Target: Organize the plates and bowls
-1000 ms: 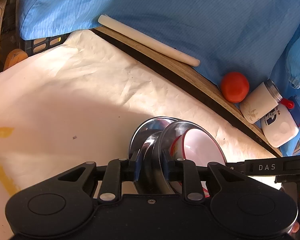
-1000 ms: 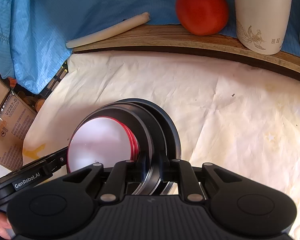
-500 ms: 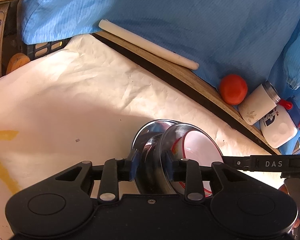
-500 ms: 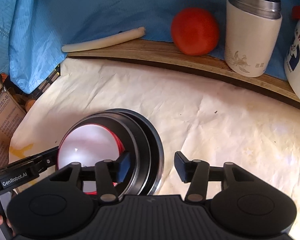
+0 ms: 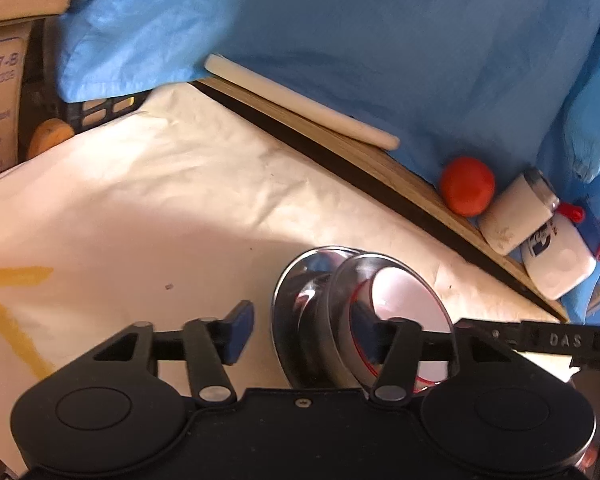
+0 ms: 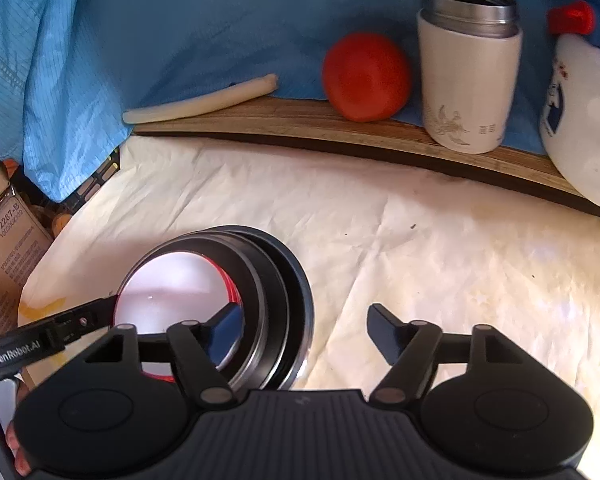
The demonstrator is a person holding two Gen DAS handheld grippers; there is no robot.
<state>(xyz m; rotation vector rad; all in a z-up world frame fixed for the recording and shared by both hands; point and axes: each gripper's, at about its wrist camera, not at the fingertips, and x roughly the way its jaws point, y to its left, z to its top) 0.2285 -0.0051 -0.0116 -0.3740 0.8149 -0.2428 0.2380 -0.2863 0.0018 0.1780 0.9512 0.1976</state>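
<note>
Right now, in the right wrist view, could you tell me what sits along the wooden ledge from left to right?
White stick → tomato → white steel-rimmed canister → white bottle with a red cap.

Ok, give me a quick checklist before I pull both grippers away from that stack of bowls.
1. Left gripper open: ok.
2. Right gripper open: ok.
3. Bowl stack resting on the paper-covered table: ok.
4. Bowls nested evenly: cannot tell; the rims look offset.
5. One finger of each gripper inside the top bowl, so lift clear of the rim: not ok yet.
6. Tomato and white jar apart from the stack: ok.
</note>
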